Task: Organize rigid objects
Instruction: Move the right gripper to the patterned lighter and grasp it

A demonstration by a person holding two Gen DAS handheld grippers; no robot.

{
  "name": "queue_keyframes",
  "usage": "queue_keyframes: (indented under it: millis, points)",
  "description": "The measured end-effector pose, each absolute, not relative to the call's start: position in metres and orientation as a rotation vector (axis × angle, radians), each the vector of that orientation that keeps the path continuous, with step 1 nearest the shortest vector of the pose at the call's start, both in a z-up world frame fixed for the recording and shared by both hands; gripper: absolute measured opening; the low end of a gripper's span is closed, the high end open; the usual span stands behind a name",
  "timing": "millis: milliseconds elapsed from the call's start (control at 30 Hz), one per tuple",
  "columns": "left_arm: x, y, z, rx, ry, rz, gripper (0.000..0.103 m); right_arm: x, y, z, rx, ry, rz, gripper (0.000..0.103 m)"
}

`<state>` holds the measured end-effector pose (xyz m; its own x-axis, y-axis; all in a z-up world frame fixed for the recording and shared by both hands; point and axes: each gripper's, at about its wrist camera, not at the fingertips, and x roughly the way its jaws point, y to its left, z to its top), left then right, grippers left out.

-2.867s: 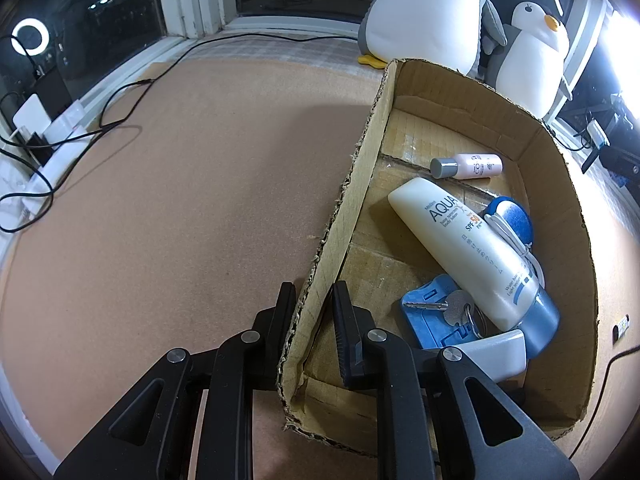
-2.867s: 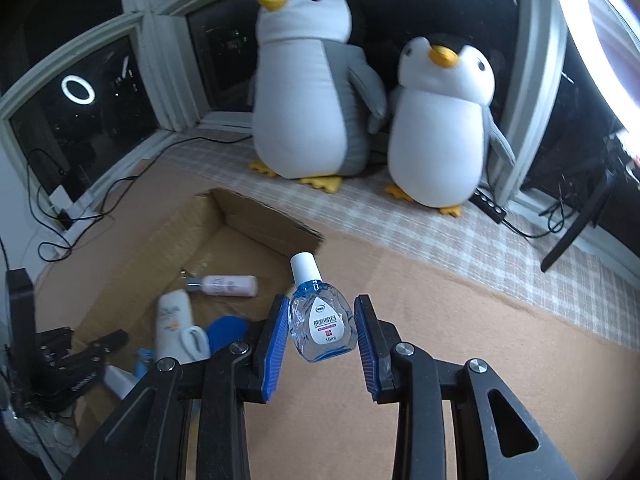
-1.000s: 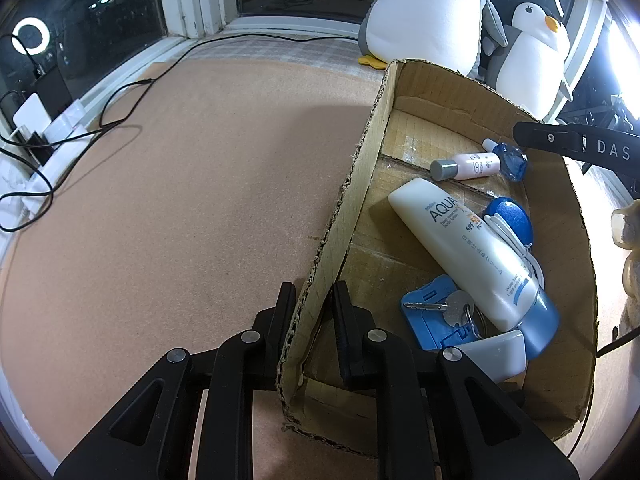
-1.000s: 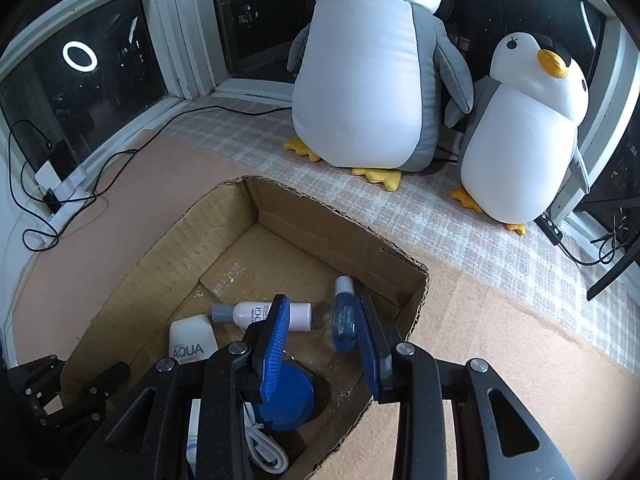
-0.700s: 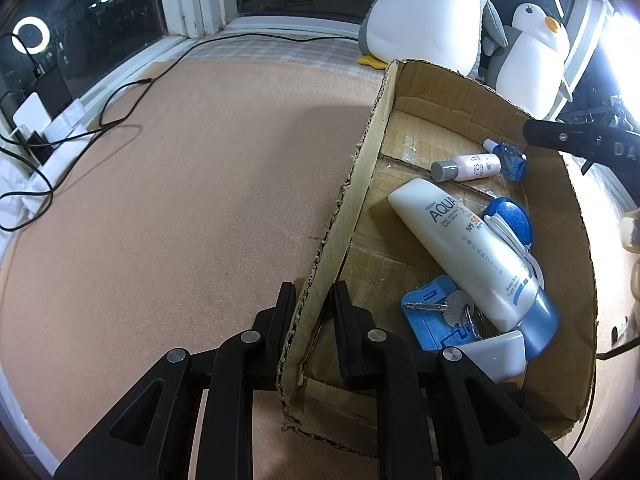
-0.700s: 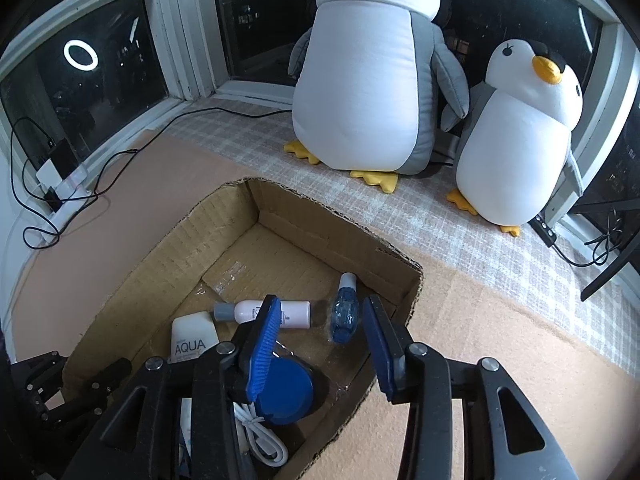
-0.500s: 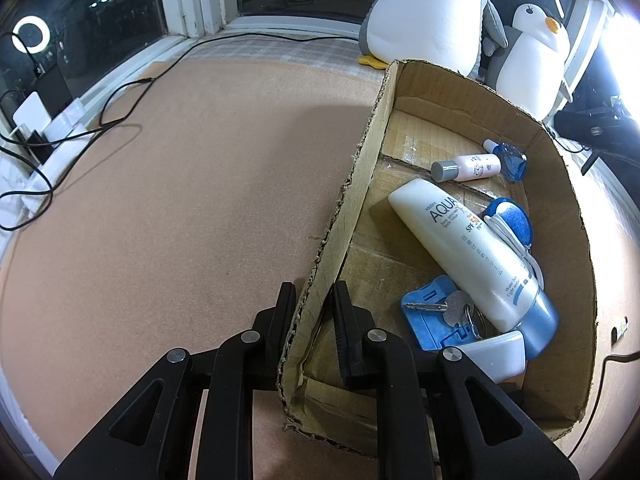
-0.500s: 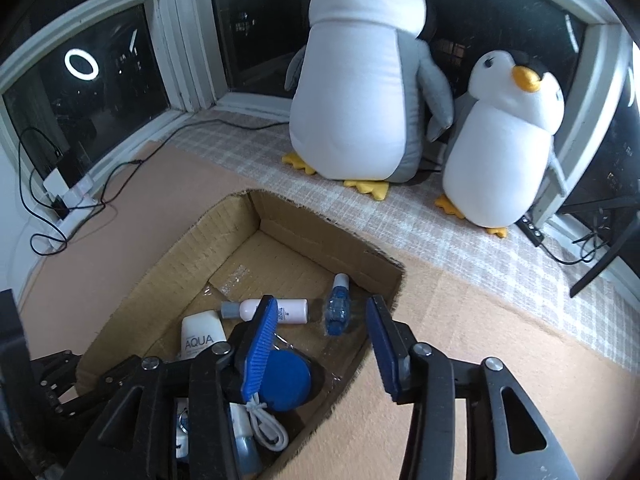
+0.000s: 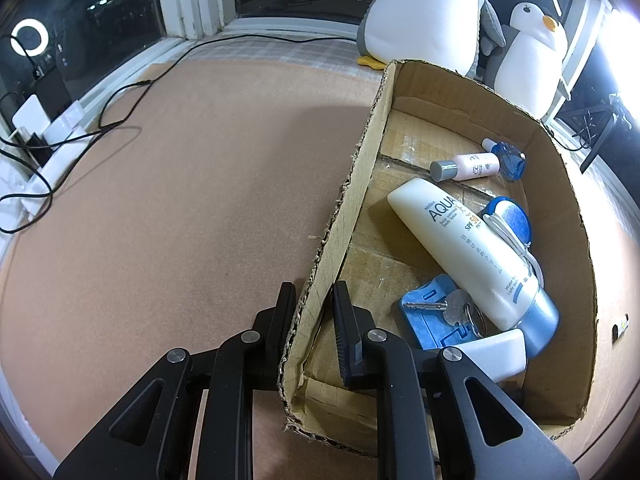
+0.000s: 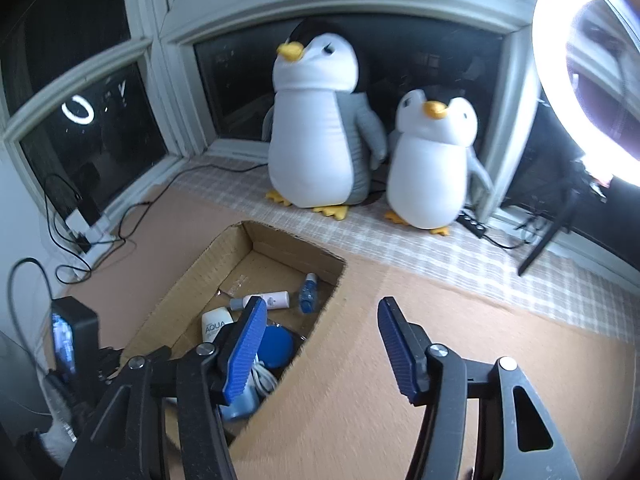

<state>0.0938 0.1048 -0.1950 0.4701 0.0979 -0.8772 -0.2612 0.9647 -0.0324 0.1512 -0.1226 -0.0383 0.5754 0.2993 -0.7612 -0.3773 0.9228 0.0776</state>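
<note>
While the left gripper (image 9: 314, 300) pinches the near side wall of the cardboard box (image 9: 576, 240), one finger outside and one inside, the right gripper (image 10: 320, 344) hangs above the box's right rim with its blue-padded jaws opening and nothing between them. Inside the box, the small blue dropper bottle (image 9: 508, 158) lies at the far end, just beside a little pink bottle (image 9: 468, 168). Nearer lie a white sunscreen tube (image 9: 472, 256), a round blue case (image 9: 512, 218), a white cable (image 9: 516, 240) and a key (image 9: 448, 306). Behind the box sit two plush penguins (image 10: 320, 140).
</note>
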Motion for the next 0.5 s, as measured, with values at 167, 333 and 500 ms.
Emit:
queue_keyframes:
  millis: [167, 333, 500]
  points:
    - [0.094, 0.104, -0.195, -0.165, 1.057, 0.218, 0.016, 0.128, -0.156, -0.016, -0.050, 0.849, 0.355, 0.054]
    - [0.094, 0.103, -0.194, -0.160, 1.054, 0.214, 0.016, 0.104, -0.197, 0.002, 0.011, 0.840, 0.293, 0.055]
    - [0.093, 0.103, -0.194, -0.157, 1.052, 0.210, 0.016, 0.079, -0.235, 0.002, 0.043, 0.855, 0.213, 0.055]
